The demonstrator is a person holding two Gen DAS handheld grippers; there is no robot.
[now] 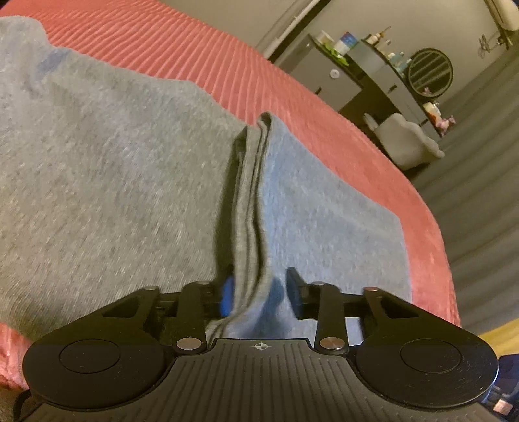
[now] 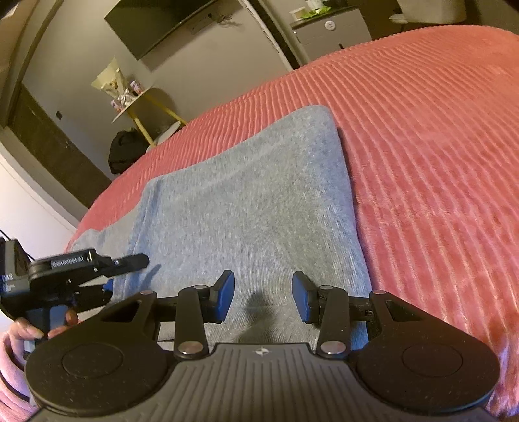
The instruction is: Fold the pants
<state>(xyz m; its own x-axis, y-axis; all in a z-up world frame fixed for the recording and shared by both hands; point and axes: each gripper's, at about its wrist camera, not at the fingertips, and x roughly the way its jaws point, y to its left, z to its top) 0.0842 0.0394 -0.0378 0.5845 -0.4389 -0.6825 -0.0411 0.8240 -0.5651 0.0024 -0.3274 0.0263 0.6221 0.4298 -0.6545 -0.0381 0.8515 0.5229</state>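
Grey pants (image 1: 113, 181) lie folded on a red ribbed bedspread (image 1: 201, 55). In the left wrist view my left gripper (image 1: 259, 293) is open, its fingers astride a raised layered edge of the pants (image 1: 251, 207) that rests against the left blue pad. In the right wrist view the pants (image 2: 246, 207) lie flat as a neat rectangle. My right gripper (image 2: 262, 297) is open and empty just above the near part of the cloth. The left gripper also shows in the right wrist view (image 2: 129, 261), at the pants' left edge.
The bedspread (image 2: 421, 146) extends far right and back. A dark dresser with bottles and a round mirror (image 1: 429, 73) stands beyond the bed. A small yellow-legged side table (image 2: 142, 107) and a wall TV (image 2: 165, 22) stand off the bed's left side.
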